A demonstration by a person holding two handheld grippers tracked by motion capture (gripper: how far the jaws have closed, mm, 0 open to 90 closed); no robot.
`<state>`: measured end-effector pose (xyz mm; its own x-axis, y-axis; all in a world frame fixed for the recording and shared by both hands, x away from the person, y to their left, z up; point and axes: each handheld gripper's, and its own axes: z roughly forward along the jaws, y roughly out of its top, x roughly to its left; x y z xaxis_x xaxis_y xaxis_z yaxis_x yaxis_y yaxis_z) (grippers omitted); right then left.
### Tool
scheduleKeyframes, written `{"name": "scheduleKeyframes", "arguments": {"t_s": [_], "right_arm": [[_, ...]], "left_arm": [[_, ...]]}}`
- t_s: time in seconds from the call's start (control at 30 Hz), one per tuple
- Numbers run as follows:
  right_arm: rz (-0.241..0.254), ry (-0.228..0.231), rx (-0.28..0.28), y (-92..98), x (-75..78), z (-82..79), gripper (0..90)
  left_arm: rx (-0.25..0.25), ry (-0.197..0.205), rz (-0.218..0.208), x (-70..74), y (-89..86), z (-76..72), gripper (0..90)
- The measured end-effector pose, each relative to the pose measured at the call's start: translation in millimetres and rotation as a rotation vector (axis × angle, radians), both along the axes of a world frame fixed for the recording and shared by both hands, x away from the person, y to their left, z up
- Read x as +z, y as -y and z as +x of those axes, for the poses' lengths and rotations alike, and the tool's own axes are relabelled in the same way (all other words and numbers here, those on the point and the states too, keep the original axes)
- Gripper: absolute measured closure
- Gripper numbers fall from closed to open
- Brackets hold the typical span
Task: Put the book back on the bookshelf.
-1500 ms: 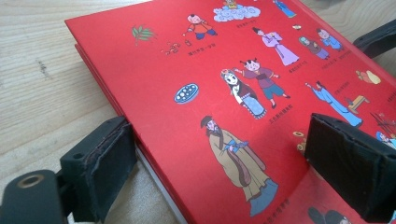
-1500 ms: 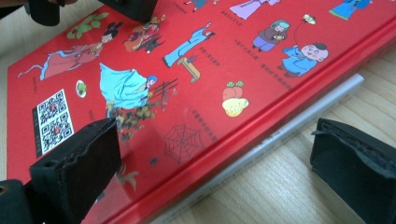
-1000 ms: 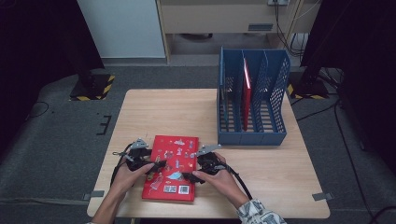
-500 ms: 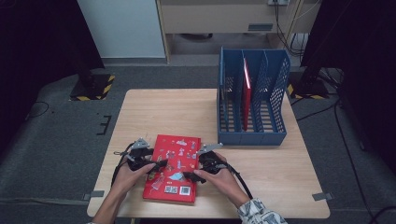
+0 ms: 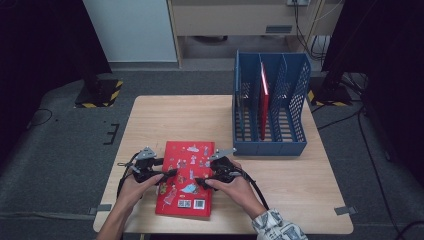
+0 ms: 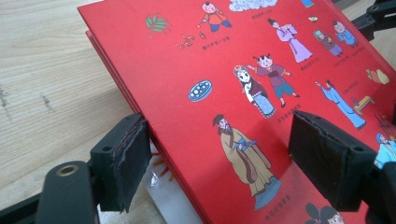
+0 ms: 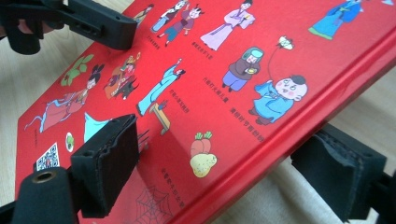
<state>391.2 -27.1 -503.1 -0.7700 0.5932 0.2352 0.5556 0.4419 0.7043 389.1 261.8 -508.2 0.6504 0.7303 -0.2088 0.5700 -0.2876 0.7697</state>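
Found the red picture book (image 5: 186,177) flat on the wooden table (image 5: 165,117), on the person's side of the blue file rack (image 5: 270,145) and just off its front left corner, close to it but not touching. Noted a thin red book (image 5: 263,102) upright inside that rack, in a middle slot.

Saw the left gripper (image 5: 167,173) at the book edge farther from the rack, pointing in toward the rack's side. Had its jaws partly open and just closing, with that edge of the book between them. In the left gripper view, made out one pad (image 6: 123,163) against the stacked page edges and the other hanging low over the printed cover beside a bearded figure in yellow. Could not tell whether that second pad was pressing or only hovering, given the steep angle. Judged no firm clamp.

Saw the right gripper (image 5: 200,181) at the book edge nearer the rack, facing away from it toward the left gripper. Had its jaws wide and just closing, again with the book's edge between them. In the right gripper view, spotted one pad (image 7: 109,163) above the cover next to a drawn potato and carrots, and the other down beside the red spine on the rack side, with a clear gap left on both sides. Gripped nothing.
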Motion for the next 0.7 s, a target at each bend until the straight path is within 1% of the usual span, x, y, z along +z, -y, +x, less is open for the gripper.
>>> {"name": "scheduleKeyframes", "arguments": {"t_s": [0.03,0.07,0.1,0.13,0.27,0.4,0.47,0.57,0.7], "right_arm": [[-0.005,0.006,-0.001,-1.1,1.6,1.1,16.4],[-0.011,0.002,-0.007,-2.1,3.6,2.0,17.3],[-0.011,0.009,-0.009,-2.6,5.0,3.4,17.9],[-0.012,0.003,-0.012,-3.3,6.6,4.1,18.3],[-0.037,0.000,-0.011,-7.5,12.7,7.5,19.4],[-0.047,-0.009,-0.022,-9.9,17.9,11.3,21.0],[-0.043,-0.013,-0.027,-10.0,20.1,13.6,22.0],[-0.038,-0.015,-0.029,-9.6,22.8,15.8,24.0],[-0.026,-0.018,-0.033,-7.4,25.9,17.1,27.2]], "left_arm": [[0.001,0.007,0.001,1.3,-1.4,0.0,22.0],[0.007,0.008,-0.007,2.7,-2.7,-0.3,23.5],[0.012,0.011,-0.013,4.1,-4.1,-0.4,24.8],[0.014,0.016,-0.016,5.3,-5.2,-0.5,26.3],[0.015,0.022,-0.009,11.1,-7.8,-0.8,28.1],[0.033,0.050,-0.014,20.9,-9.8,-2.2,34.2],[0.032,0.064,-0.011,25.2,-10.0,-1.9,35.6],[0.035,0.057,-0.006,27.1,-9.5,-0.3,35.6],[0.026,0.054,0.001,32.2,-10.3,0.4,36.0]]}}
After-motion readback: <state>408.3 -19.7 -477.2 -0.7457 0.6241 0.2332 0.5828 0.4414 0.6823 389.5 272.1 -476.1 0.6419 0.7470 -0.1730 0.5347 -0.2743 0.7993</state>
